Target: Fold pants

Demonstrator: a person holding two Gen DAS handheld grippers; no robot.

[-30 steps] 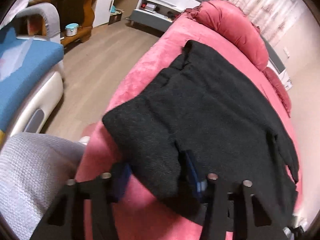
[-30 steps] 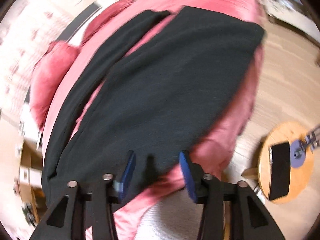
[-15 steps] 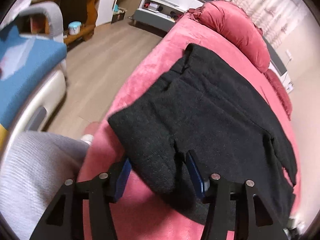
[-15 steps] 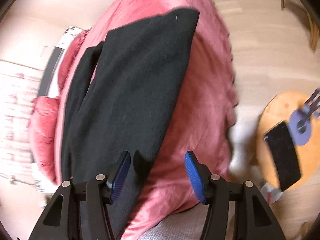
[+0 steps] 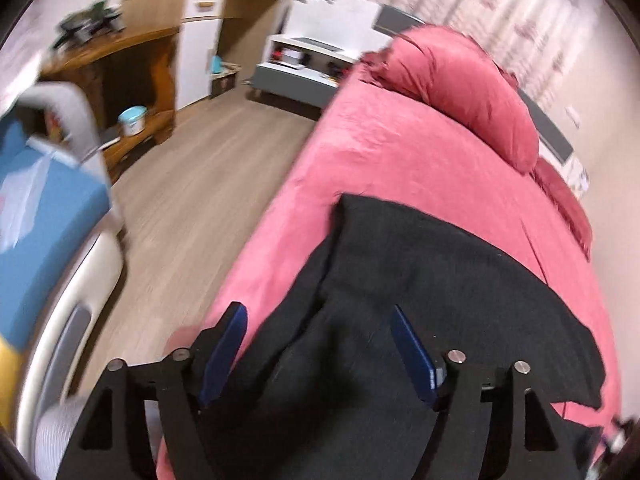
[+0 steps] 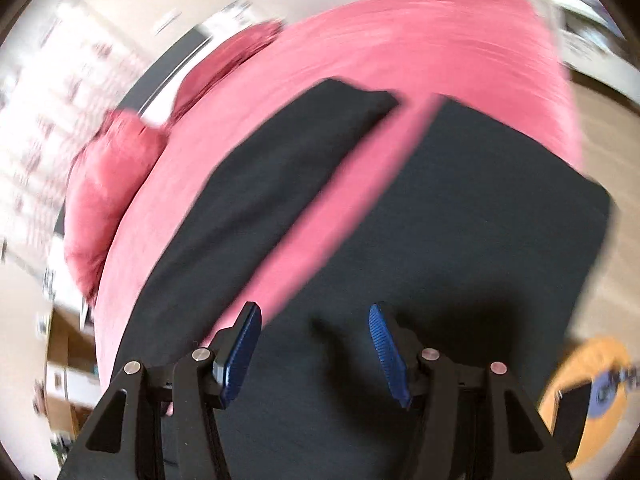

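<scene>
The wide bed with a pink plush cover point(image 5: 420, 168) carries the black knitted pants point(image 6: 460, 208); only the right view shows both legs lying apart, though blurred. Left gripper point(image 5: 320, 352) and right gripper point(image 6: 316, 350) hover with jaws spread, grasping nothing.

Black 2-finger grippers with blue pads, grey knit clothing beneath

The left gripper point(image 5: 318, 354) and the right gripper point(image 6: 314, 354) each have 2 matte black angular arms with triangular cut-outs, 4 round silver screw heads across the top, and 2 ribbed blue finger pads point(image 6: 386, 354). Below the left gripper's left arm shows light grey waffle-knit fabric point(image 5: 56, 440) on the person.
</scene>
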